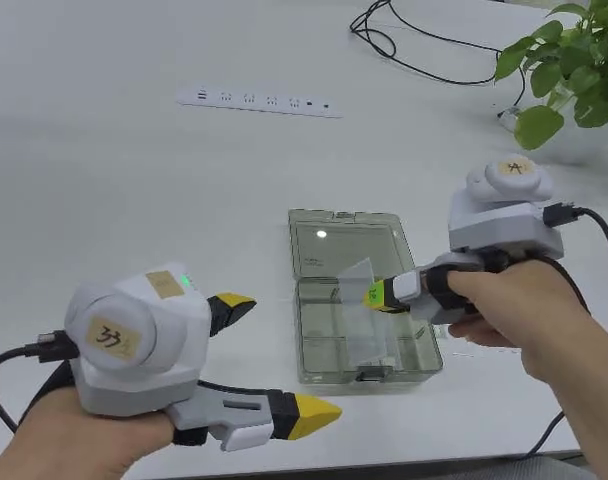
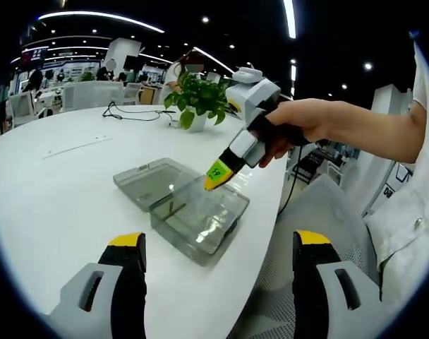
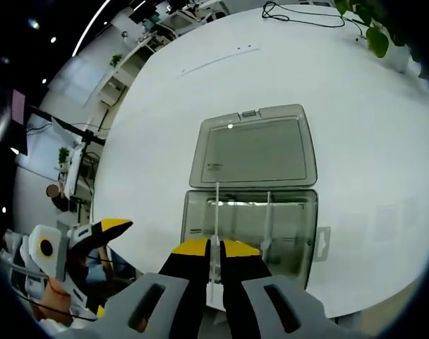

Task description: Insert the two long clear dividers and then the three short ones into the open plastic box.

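Note:
The open clear plastic box (image 1: 302, 335) lies in the middle of the white table, its lid (image 1: 349, 243) laid flat behind it. My right gripper (image 1: 376, 295) is shut on a clear divider (image 1: 360, 288), holding it upright over the box's middle. In the right gripper view the held divider (image 3: 216, 208) is edge-on, reaching down into the box (image 3: 299, 233); another clear divider (image 3: 267, 219) stands in the box to its right. My left gripper (image 1: 279, 358) hovers open at the lower left, off the box, with nothing between its fingers. The left gripper view shows the right gripper (image 2: 216, 176) over the box (image 2: 200, 219).
A white power strip (image 1: 259, 101) lies at the back of the table, black cables (image 1: 424, 50) run at the back right, and a potted plant (image 1: 569, 70) stands in the far right corner. The table's near edge runs just below the box.

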